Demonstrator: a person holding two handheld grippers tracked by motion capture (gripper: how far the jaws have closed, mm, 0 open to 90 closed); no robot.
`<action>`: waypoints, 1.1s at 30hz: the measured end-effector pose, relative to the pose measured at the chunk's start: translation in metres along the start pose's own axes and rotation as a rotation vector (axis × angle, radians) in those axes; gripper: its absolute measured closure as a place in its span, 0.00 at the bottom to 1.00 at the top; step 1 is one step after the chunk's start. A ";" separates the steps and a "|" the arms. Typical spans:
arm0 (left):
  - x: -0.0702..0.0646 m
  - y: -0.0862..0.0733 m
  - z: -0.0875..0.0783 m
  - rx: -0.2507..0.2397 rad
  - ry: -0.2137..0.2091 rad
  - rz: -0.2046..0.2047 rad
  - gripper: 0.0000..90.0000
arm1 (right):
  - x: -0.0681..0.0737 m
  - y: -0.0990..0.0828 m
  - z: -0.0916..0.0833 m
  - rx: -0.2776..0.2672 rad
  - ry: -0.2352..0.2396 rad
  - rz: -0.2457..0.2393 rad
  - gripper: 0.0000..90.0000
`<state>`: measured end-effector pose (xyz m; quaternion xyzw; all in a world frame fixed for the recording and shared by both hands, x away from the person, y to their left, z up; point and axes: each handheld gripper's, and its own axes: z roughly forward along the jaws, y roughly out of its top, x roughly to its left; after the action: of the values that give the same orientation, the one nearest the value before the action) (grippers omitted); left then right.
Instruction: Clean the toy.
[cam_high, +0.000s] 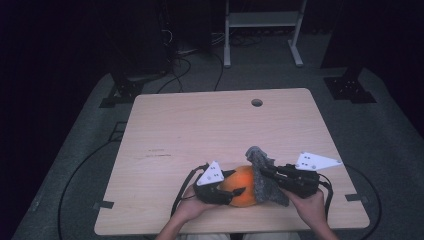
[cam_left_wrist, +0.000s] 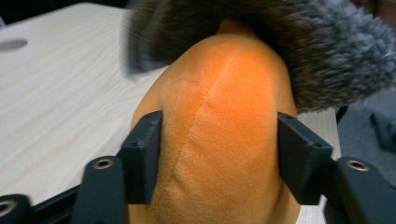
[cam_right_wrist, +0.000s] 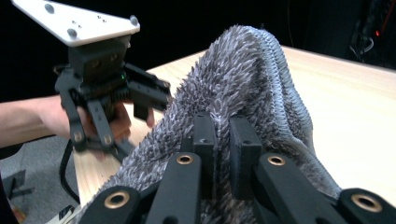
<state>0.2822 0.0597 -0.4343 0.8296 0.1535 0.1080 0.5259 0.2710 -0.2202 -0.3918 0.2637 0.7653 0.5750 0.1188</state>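
Left gripper (cam_left_wrist: 219, 156) clamped round orange plush (cam_left_wrist: 219, 121), right gripper (cam_right_wrist: 222, 151) pinching grey cloth (cam_right_wrist: 243, 79).

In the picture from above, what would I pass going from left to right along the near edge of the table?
The left gripper with its grey three-cornered plate, gripping the round orange plush toy → the shaggy grey cloth → the right gripper, shut on that cloth, all on the pale wooden table.
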 end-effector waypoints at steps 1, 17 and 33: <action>-0.001 0.001 -0.001 0.001 0.001 0.005 0.47 | 0.000 0.000 0.004 0.021 -0.002 -0.008 0.91; 0.004 0.006 -0.006 0.001 0.095 0.052 0.43 | -0.018 -0.003 0.022 0.070 -0.010 0.053 0.92; 0.006 -0.001 -0.011 0.010 0.043 0.006 0.46 | -0.024 -0.018 -0.005 0.099 0.050 0.065 0.91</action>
<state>0.2838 0.0718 -0.4308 0.8302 0.1626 0.1265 0.5180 0.2834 -0.2408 -0.4099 0.2797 0.7866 0.5462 0.0678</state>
